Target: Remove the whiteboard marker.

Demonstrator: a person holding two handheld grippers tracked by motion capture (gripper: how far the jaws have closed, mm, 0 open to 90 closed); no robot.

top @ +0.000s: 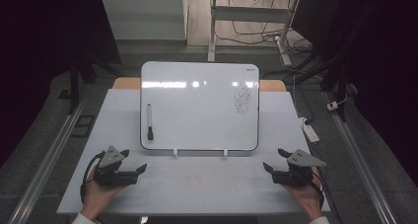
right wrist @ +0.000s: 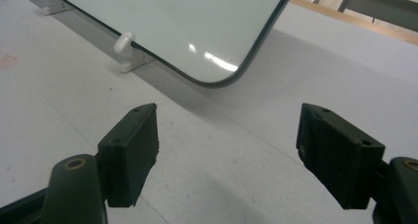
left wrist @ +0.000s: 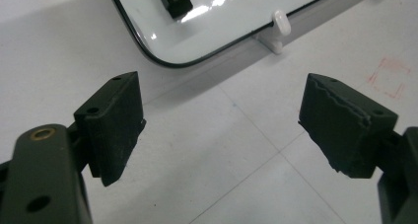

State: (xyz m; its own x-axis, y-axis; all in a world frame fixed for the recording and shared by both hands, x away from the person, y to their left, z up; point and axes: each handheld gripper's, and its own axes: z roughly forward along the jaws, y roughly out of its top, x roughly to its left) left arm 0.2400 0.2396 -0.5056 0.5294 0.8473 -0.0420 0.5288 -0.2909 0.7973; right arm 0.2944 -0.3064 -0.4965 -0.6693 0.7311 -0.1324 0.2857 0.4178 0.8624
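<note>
Both grippers parked on near edge of bench (top: pixel 207 184), nothing held. Left gripper (top: pixel 134 161) at near-left, fingers (left wrist: pixel 116 125) spread wide, empty, only bare bench between. Right gripper (top: pixel 274 161) at near-right, fingers (right wrist: pixel 130 152) likewise wide apart, empty.

Whiteboard (top: pixel 197 105) propped tilted at bench centre on two small white clips (top: pixel 175 152), just far of both grippers, untouched. Marker (top: pixel 149 121) stuck on whiteboard's left side, upright, cap end down, well apart from left gripper. Scribble (top: pixel 242 99) sat on whiteboard's upper right, intact.

Judged progress: basically at start. No reach begun, marker not picked, scribble not wiped or added to. Left to do: approach whiteboard, prob. left gripper to marker since nearest, grasp, then work on whiteboard. Can't tell from frames whether drawing or erasing was intended.
</note>
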